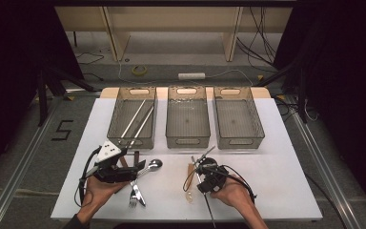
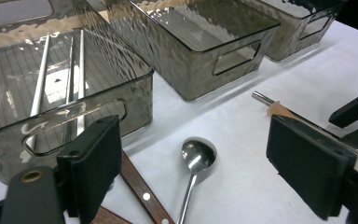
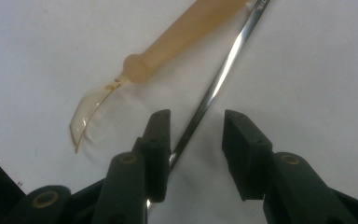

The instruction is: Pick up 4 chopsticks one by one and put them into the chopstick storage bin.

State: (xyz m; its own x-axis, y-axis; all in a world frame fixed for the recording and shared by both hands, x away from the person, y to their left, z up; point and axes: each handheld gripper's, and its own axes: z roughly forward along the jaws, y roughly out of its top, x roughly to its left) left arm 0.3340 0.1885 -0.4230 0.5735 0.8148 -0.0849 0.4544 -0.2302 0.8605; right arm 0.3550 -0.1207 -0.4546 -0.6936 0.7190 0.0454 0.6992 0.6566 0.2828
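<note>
Right gripper (image 3: 193,140) jaws part-open astride a metal chopstick (image 3: 214,88) on the near table, its near end hidden beneath them, left gripper (image 2: 214,172) jaws wide, empty, over a spoon (image 2: 196,158), handle cut off

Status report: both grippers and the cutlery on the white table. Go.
Left gripper open, empty, over the steel spoon. Right gripper open, astride a thin steel chopstick, pads not pressing. Translucent amber plastic spoon close beside it.

We see a glossy steel spoon (image 2: 198,155), a polished metal rod (image 3: 216,86), a translucent amber plastic scoop (image 3: 168,58), rippled smoky plastic bins (image 2: 186,70) and matt white tabletop (image 1: 276,176).
</note>
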